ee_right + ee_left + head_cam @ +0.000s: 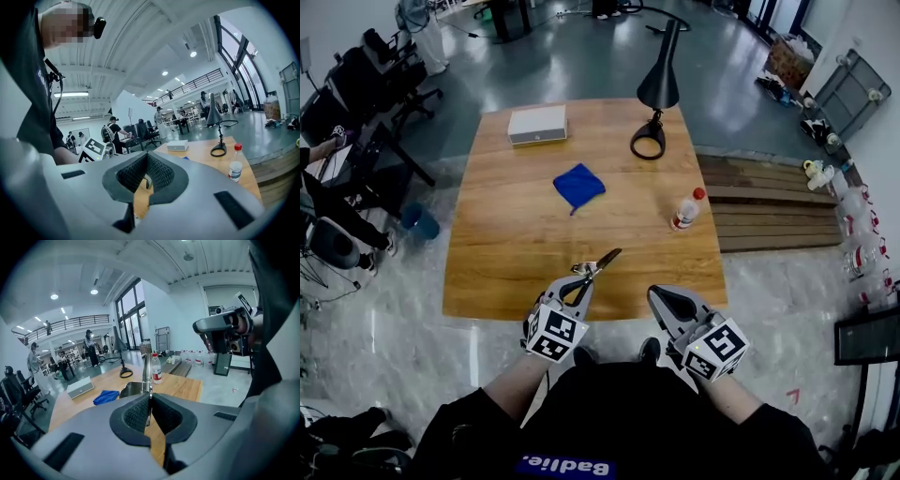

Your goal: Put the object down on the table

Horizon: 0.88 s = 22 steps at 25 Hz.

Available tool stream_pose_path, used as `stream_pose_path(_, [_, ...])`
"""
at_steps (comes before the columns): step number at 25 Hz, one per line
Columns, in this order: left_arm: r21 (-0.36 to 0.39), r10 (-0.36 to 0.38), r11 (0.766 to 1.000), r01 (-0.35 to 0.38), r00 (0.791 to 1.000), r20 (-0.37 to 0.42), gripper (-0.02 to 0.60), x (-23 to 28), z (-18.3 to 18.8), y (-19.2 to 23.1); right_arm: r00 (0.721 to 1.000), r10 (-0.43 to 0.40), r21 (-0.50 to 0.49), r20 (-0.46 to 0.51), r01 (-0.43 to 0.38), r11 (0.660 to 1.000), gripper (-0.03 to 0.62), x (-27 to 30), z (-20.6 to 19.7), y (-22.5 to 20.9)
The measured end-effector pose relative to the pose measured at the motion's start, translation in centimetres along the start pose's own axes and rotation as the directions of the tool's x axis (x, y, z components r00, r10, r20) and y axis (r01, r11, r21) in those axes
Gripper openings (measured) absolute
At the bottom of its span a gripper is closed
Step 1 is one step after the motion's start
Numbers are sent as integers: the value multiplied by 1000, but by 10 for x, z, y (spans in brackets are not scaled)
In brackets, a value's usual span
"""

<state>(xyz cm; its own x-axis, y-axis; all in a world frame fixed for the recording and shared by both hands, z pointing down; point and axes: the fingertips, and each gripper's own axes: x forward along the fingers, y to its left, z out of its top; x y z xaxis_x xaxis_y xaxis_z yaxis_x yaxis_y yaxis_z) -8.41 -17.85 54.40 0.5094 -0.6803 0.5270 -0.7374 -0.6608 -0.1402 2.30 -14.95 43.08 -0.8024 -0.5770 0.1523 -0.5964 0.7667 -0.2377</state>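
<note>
**Scissors Clamped Over the Near Edge**

Starting on the left: left tongs (578,289) clenched on the scissors (598,267), gripping near the handles, blades angled away toward the middle. Poised over the tabletop (506,244) at its near edge and apparently not yet resting on the wood. Probably lined up over a bare patch to avoid knocking anything. Plenty of room ahead, with the cloth (578,185) well beyond and the bottle (685,210) off to the right. Over on the right: right tongs (672,305) closed on nothing, parked just beside, seemingly tucked out of the way. Next, by the look of it: lower gently, then let go.
</note>
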Motion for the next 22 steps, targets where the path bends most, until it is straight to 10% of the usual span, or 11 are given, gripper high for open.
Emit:
stream_pose_path(11, [236, 30, 972, 15, 982, -185, 18, 71, -28, 3, 999, 27, 14, -27, -27, 1000, 5, -5, -4, -31])
stream_pose_path(22, [483, 94, 872, 74, 945, -315, 20, 128, -73, 22, 996, -39, 22, -75, 41, 999, 5, -16, -12, -46])
